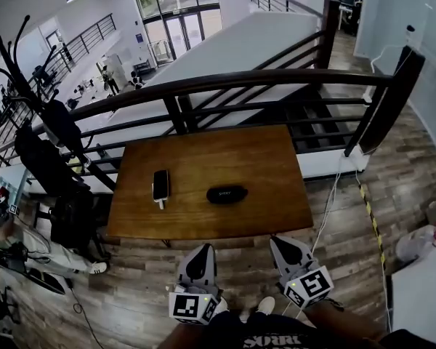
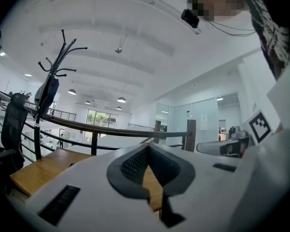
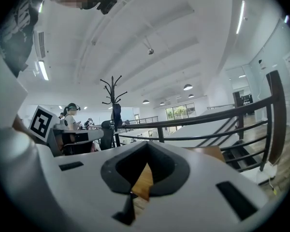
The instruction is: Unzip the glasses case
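A black oval glasses case [image 1: 227, 194] lies zipped shut near the front middle of the wooden table [image 1: 203, 147]. Both grippers hang close to my body, short of the table's front edge and well back from the case. My left gripper [image 1: 202, 248] points at the table with its jaws together and nothing between them. My right gripper [image 1: 277, 241] is likewise shut and empty. In the left gripper view the left gripper [image 2: 147, 147] has only a strip of table showing behind its jaws. The right gripper view shows the same past the right gripper [image 3: 146, 144]. Neither gripper view shows the case.
A dark phone [image 1: 160, 185] with a white plug lies left of the case. A dark railing [image 1: 240, 82] runs behind the table over an open drop. A coat rack [image 1: 29, 107] stands at left. A white cable [image 1: 327, 209] trails across the floor at right.
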`<state>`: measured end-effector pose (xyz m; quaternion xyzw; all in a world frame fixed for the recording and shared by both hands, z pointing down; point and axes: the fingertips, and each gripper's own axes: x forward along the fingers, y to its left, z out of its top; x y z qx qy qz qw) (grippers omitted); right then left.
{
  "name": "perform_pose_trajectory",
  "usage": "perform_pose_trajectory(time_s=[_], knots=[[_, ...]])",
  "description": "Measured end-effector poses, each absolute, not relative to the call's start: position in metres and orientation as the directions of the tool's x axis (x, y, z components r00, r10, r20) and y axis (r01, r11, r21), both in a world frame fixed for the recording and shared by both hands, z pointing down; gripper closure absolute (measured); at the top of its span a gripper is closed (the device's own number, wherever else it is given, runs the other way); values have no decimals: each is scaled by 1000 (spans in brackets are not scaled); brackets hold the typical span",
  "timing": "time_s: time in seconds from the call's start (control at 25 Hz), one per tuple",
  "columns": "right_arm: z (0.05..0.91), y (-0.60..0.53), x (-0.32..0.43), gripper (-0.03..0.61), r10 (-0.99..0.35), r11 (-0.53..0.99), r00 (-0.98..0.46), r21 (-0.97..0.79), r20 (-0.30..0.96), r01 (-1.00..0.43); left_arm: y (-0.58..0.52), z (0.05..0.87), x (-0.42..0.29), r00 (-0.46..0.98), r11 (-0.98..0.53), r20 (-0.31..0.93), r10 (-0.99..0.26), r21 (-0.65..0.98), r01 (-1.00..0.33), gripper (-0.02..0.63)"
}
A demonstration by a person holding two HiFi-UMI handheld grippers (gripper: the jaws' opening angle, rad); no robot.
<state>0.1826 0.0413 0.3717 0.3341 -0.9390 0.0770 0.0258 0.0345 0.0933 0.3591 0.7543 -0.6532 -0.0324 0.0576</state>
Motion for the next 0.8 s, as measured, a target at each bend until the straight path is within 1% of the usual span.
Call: perform_pose_trajectory(time_s=[0.24,0.8], knots=[[360,51,165,581,-642,755,-763,-114,72,-646,95,364,26,168,-163,28,-985,132,-978,611],[349,65,134,581,-677,723,-727,-82,114,-687,94,351,10,250,-248,-5,-968,164,-955,611]])
